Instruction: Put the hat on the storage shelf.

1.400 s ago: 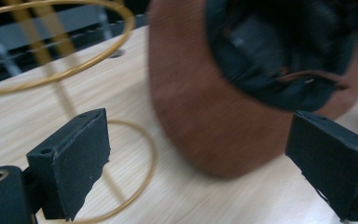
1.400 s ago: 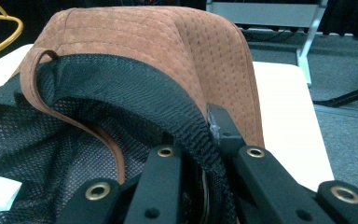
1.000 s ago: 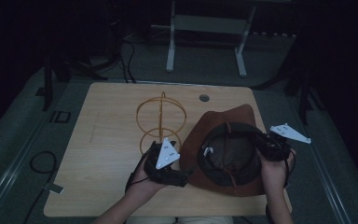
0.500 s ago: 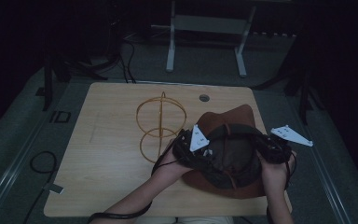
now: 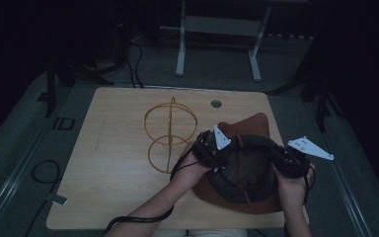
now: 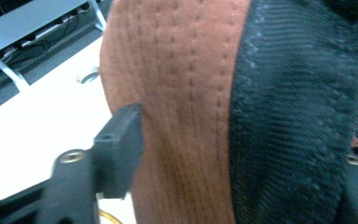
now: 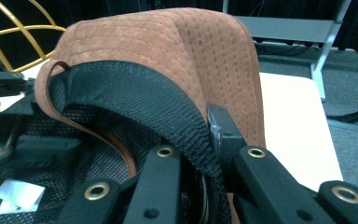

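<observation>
The brown hat [image 5: 249,168] lies crown-down, hollow facing up, at the tabletop's [image 5: 113,163] right front edge. Right claw [image 7: 205,154] pinches its rim; left claw [image 5: 212,148] probably grips its opposite side. Open room lies left.

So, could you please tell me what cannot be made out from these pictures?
- Left tool, left gripper view: one jaw is visible; the frame edge cuts off the other, so its grip on the hat is unclear.
- Hat's top, high view: turned down toward the table.
- White label inside the hat, right gripper view: too blurred to read.
</observation>
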Demonstrator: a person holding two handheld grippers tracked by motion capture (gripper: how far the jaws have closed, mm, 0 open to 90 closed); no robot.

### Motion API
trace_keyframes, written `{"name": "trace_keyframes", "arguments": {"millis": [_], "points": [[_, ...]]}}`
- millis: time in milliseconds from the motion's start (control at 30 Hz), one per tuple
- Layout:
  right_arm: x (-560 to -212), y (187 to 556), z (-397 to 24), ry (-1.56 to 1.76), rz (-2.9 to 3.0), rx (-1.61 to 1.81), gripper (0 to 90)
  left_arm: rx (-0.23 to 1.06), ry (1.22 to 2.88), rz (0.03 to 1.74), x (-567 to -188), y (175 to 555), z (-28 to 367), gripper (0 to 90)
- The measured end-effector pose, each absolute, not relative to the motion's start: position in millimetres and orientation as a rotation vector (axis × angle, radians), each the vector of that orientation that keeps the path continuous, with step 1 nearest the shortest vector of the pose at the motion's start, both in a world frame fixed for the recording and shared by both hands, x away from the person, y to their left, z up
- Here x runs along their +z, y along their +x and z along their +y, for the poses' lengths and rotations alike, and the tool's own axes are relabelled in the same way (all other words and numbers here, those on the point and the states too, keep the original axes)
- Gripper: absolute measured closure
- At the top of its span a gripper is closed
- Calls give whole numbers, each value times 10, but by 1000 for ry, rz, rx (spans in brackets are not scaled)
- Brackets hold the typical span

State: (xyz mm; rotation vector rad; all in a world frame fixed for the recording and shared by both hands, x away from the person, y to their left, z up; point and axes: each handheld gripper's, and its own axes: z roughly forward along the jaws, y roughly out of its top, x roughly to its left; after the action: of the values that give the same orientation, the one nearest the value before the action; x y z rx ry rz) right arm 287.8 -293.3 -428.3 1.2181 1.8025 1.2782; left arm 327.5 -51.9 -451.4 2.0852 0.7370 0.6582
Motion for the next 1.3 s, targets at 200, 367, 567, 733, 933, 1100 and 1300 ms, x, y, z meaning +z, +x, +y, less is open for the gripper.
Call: {"name": "trace_keyframes", "arguments": {"millis": [200,367,567,733,933,1100,1300], "points": [[-4261,2785,-2911,1203,1805,1298,835,692,2096,741,-4525,3293,-566,711],[-4288,2754,-2908,1204,1797,1283,832,698,2046,764,-4506,3307,-586,863],[-4314,2701,-2963,1204,1809,1292,779,749,2023,738,-4463,3296,-588,869],[-4321,2575,-3014,1165,1841,1316,641,771,1963,729,-4429,3248,-574,869],[-4281,2377,-3101,1104,1907,1363,485,796,1933,692,-4374,3156,-589,870],[-4185,2166,-3261,1051,1905,1430,464,804,1898,676,-4367,3090,-542,870],[-4083,2103,-3645,1119,1788,1426,496,746,1846,591,-4360,2998,-393,869]]}}
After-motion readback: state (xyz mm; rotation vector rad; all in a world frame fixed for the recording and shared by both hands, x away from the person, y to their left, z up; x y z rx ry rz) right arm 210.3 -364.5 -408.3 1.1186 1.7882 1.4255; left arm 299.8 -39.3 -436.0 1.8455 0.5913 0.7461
